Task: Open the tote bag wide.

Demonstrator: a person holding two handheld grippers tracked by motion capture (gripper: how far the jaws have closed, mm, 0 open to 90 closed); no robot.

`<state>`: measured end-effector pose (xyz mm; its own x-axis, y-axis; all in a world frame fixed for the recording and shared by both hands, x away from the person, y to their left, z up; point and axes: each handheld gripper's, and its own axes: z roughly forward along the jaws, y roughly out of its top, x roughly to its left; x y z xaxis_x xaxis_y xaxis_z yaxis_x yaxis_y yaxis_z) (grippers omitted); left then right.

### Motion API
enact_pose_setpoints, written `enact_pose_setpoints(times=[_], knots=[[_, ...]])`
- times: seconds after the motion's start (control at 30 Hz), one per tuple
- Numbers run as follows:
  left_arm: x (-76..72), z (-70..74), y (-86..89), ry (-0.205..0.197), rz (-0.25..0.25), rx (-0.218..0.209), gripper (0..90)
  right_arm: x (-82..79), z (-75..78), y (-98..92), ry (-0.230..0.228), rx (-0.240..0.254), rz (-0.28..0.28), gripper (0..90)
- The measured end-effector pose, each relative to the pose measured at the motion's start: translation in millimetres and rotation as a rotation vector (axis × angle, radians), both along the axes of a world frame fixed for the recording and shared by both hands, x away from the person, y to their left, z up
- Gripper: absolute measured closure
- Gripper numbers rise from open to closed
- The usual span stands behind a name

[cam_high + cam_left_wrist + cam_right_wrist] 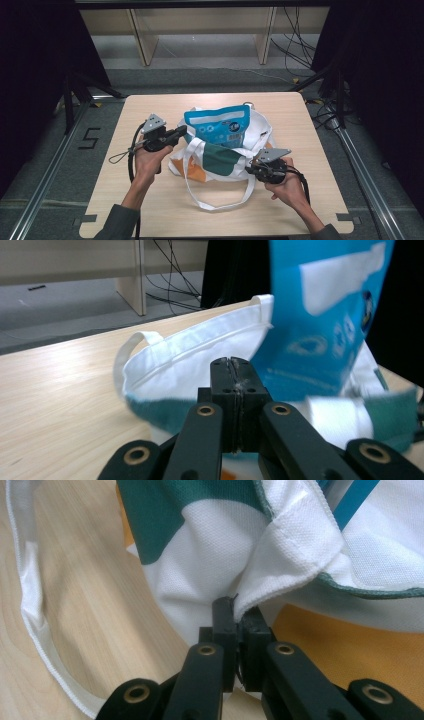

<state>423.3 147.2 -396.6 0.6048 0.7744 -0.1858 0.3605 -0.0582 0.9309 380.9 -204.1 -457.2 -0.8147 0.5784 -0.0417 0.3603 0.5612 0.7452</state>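
1. Tote bag (220, 155), white with green and orange panels, lying mid-table (150, 210), blue pouch (217, 125) standing in its mouth.
2. Left gripper (181, 133) raised beside the bag's left rim, jaws pressed together on nothing.
3. Right gripper (239, 611) clamped on a fold of the bag's white fabric.
4. White strap (220, 202) looped toward the table's near edge.

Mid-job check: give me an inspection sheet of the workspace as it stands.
Surface: light wooden table, bare around the bag.
Job's things: white, green and orange tote bag; blue pouch standing in its mouth.
Clutter: nothing seen.
Grippers: left gripper shut, nothing between the jaws; right gripper shut on the bag's cloth.
Cables: gripper cable loops beside the left hand.
Surroundings: wooden shelf frame, floor wires, dark curtains.
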Motion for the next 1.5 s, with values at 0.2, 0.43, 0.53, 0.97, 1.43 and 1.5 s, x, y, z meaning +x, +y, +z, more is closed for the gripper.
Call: enact_pose_setpoints(times=[0.2,0.43,0.53,0.97,1.43,1.5], knots=[[2.3,-16.1,-8.1,0.061,-0.055,0.045,88.8,-0.3,-0.7,0.4,0.011,0.001,0.005,88.7],[-13.2,-71.8,-12.0,0.151,-0.059,0.105,89.4,-1.9,-13.1,7.9,0.035,-0.028,0.019,88.7],[-12.8,-95.8,-16.1,0.153,-0.067,0.172,89.4,-1.9,-22.2,12.8,0.04,-0.033,0.017,88.7],[-7.1,-112.2,-16.5,0.195,-0.075,0.223,89.4,-13.1,13.9,9.3,0.037,0.05,0.049,77.6],[-7.4,-110.6,-18.0,0.186,-0.064,0.193,88.9,-12.8,68.3,15.9,0.03,0.023,0.09,73.5],[-8.5,-109.0,-18.3,0.184,-0.06,0.208,88.6,-19.2,70.5,-0.5,0.027,0.005,0.063,75.7]])
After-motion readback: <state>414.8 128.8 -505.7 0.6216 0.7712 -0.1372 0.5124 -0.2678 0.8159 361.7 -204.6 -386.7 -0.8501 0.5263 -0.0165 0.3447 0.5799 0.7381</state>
